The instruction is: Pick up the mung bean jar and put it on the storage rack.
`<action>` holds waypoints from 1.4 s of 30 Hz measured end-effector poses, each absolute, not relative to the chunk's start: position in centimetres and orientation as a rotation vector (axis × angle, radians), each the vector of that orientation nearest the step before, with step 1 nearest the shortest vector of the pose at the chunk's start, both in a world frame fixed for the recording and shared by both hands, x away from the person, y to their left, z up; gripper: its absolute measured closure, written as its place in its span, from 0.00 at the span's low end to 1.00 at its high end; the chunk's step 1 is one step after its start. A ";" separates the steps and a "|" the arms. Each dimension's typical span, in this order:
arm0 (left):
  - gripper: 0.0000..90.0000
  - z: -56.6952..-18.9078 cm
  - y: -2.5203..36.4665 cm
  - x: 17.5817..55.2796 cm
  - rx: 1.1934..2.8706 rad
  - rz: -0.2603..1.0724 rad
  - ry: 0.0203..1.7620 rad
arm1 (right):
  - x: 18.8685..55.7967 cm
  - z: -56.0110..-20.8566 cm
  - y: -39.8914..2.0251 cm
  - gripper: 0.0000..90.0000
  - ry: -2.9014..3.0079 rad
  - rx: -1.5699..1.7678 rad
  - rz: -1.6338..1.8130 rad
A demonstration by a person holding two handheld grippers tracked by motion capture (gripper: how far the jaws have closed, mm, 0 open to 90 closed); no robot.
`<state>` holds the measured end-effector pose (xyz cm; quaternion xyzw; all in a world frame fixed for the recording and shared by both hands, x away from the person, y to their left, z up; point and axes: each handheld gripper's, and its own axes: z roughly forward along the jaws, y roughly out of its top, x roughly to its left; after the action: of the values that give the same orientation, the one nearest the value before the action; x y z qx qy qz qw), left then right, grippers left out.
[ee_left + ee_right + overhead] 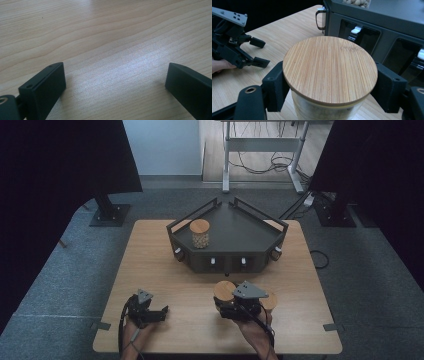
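Right tongs: your right gripper [329,100] is clamped on the clear glass jar with the round bamboo lid [330,71]; the black pads press the glass wall just under the lid rim, one on each side.
Jar axis: upright, lid on top and level. Grip line runs across the jar, not along it.
Jar place: near edge of the light wooden table [150,270], right of centre, in front of the tray. I can't tell whether its base rests on the wood or hangs just above it.
Key relation: the dark grey angular metal tray with raised rails [250,227] lies straight ahead of the held jar and stands higher than the tabletop. My read: you need to lift over the front wall before going forward.
Nearer hand: right, no contest, it already has the jar. Your left gripper [160,312] sits well apart at the near left.
Left tongs: spread wide, nothing between them, bare wood below.
Tray contents: one second glass jar with bamboo lid [200,233], upright on the left part of the deck, holding small pale round pieces. Deck to its right is bare.
Held jar contents: too blurred through the glass to call.
Tray front: small compartments with white clips [356,30]; I can't see what's inside.
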<state>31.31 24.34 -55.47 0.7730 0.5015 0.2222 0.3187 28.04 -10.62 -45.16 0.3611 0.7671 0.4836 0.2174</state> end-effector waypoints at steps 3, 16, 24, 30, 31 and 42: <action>0.03 -55.5 24.3 31.3 2.033 0.584 1.319 | 28.2 -44.9 -10.7 0.27 2.124 1.000 1.338; 0.03 -55.5 24.3 31.3 2.033 0.584 1.319 | 29.1 -44.1 -11.1 0.27 2.111 1.003 1.328; 0.03 -55.5 24.3 31.3 2.033 0.584 1.319 | 29.9 -43.4 -11.2 0.27 2.105 1.005 1.330; 0.03 -55.5 24.3 31.3 2.033 0.584 1.319 | 30.2 -43.2 -11.2 0.27 2.105 1.007 1.329; 0.03 -55.5 24.3 31.3 2.032 0.585 1.319 | 30.3 -43.1 -11.2 0.27 2.106 1.004 1.329; 0.03 -55.5 24.3 31.3 2.034 0.584 1.319 | 30.8 -42.9 -11.0 0.27 2.118 1.000 1.331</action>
<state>31.31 24.35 -55.46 0.7733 0.5014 0.2219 0.3184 30.76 -10.99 -42.90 0.3618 0.7666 0.4819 0.2218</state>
